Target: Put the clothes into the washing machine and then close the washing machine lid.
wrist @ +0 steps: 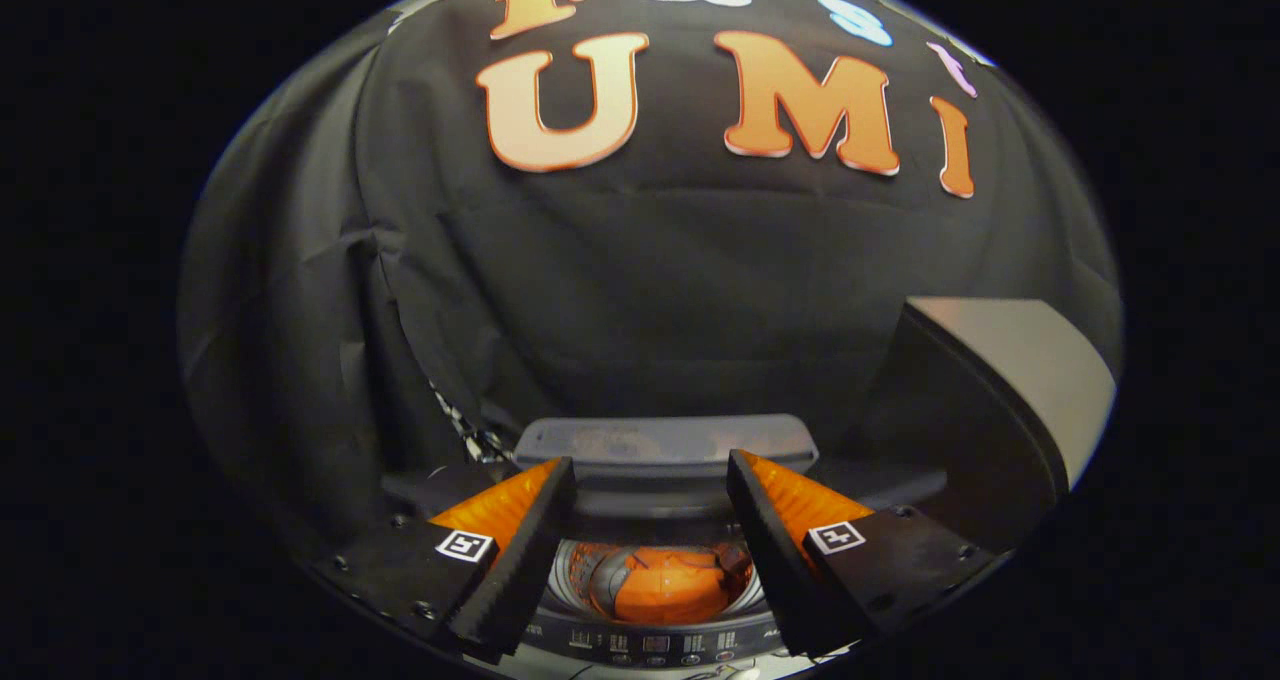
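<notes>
Gripper view: fingers (pixel 650 490) spread apart, empty, above round steel drum (pixel 585 570) holding crumpled orange clothes (pixel 670 585).

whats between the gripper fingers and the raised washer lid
Nothing solid: in the gripper view, the open gripper hangs over the drum holding orange clothes, the raised lid beyond.

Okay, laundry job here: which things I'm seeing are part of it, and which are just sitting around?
Part of the job:
- orange clothes, already in the drum
- washing machine
- its raised lid, beyond the fingers
- gripper, open, holding nothing

Just there:
- grey box, off to the right
</notes>
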Demonstrator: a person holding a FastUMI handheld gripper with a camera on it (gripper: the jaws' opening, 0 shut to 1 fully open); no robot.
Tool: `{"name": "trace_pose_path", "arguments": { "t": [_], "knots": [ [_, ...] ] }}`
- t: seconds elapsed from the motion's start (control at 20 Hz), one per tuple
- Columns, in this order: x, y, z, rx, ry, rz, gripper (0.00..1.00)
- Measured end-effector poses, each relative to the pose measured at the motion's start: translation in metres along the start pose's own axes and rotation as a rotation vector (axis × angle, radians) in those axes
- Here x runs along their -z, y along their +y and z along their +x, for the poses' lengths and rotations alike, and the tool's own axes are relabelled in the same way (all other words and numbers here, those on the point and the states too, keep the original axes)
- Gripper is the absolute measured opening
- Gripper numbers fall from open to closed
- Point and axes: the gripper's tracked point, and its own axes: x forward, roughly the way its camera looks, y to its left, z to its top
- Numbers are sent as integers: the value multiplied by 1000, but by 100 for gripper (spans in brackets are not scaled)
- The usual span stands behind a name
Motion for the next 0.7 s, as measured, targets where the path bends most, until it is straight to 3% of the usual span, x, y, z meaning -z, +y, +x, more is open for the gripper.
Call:
{"name": "trace_pose_path", "arguments": {
  "t": [0.35, 0.7],
  "knots": [
    [49, 5, 19, -14, 101, 34, 99],
    [13, -2, -3, -38, 51, 29, 99]
  ]
}}
